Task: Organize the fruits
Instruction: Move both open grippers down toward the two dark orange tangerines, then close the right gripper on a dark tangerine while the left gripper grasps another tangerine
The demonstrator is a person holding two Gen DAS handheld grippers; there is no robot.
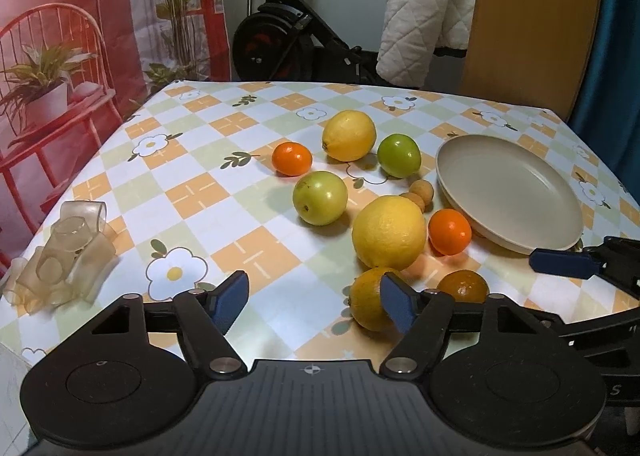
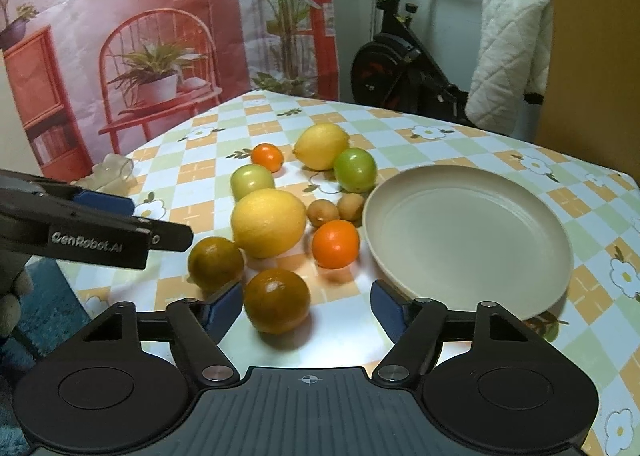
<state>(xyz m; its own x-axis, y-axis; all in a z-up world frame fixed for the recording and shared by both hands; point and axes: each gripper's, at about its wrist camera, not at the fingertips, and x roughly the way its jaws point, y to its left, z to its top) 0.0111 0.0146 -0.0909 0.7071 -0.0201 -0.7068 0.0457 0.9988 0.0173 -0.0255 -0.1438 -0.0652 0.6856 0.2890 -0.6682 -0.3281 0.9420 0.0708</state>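
Fruit lies scattered over a checked, flower-printed tabletop (image 1: 192,192) in the left wrist view: two lemons (image 1: 389,232), two green apples (image 1: 320,203), two bright tangerines (image 1: 449,232), two small brown longans (image 1: 421,190) and two dull greenish oranges (image 1: 370,304) nearest the camera. An empty beige plate (image 1: 516,200) sits to the right of the fruit, its rim just beside one tangerine. The left gripper (image 1: 314,304) hangs over bare cloth with its fingers (image 1: 230,298) parted about halfway and nothing between them; its right finger overlaps one dull orange in the picture, and contact cannot be told. A clump of translucent cups (image 1: 66,252) rests at the left edge. The right gripper's blue fingertip reaches in from the right by the plate.

From the right wrist view, the right gripper (image 2: 306,306) has its fingers (image 2: 384,304) roughly half open around the nearer dull orange (image 2: 277,301). The left finger sits at the fruit's side, while a clear gap shows on the right, so the fruit is not clamped. The plate (image 2: 472,240) lies right of the pile, and the left gripper's arm crosses the left edge.
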